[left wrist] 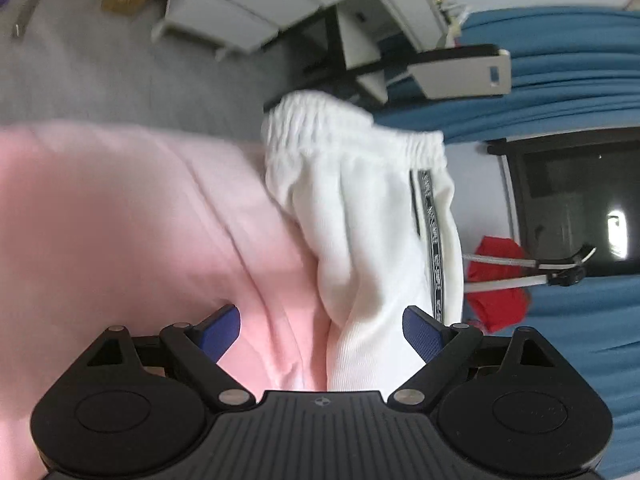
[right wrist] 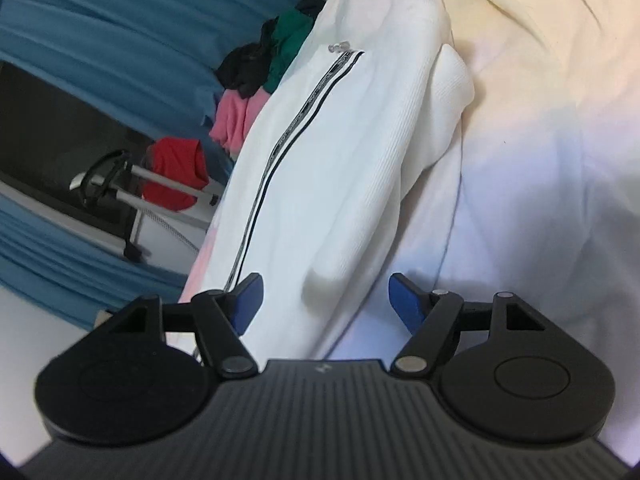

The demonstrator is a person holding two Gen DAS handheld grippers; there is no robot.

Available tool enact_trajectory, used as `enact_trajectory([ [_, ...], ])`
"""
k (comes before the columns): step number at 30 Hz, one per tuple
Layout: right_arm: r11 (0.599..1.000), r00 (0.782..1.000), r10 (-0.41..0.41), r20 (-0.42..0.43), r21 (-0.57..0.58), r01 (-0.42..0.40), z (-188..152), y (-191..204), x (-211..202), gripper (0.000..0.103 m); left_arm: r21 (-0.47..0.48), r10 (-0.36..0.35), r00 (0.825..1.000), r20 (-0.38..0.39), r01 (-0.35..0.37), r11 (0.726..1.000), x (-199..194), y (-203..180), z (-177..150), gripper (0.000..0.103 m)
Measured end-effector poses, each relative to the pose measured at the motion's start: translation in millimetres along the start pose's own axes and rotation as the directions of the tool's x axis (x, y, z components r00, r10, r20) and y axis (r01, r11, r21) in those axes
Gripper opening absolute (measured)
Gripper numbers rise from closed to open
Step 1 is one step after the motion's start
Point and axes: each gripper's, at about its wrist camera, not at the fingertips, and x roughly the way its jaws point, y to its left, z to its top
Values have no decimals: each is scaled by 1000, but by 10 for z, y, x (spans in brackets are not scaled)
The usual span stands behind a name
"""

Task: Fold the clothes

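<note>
I see white trousers [left wrist: 360,216] with a striped side band, bunched mid-frame on the pink sheet [left wrist: 120,220]; my left gripper [left wrist: 322,330] and right gripper [right wrist: 322,300] both gape, holding nothing.

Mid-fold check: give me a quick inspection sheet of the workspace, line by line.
Surface: pale pink sheet, creased, with the garment lying on it.
Job's things: white pants with a black-and-grey side stripe; elastic waistband bunched at the far end.
Clutter: pile of clothes in black, green and pink at the bed's edge; a red garment beyond it.
Grippers: left gripper open, pants fabric between its fingers; right gripper open over the pants.
Cables: nothing seen for certain.
Surroundings: blue curtains, a metal stand, white drawers.
</note>
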Motion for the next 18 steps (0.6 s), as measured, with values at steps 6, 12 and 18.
enact_trajectory([
  [6,999,996,0,92,45,-4,92,-160,296,70,42,-137,991,8,136,990,236,-29,143,76],
  [12,998,976,32,213,48,-43,309,-253,546,57,223,-88,995,35,78,972,600,-252,43,58],
  [18,989,956,98,278,81,-125,473,-654,615,22,281,-35,994,103,4,960,735,-418,-50,32],
])
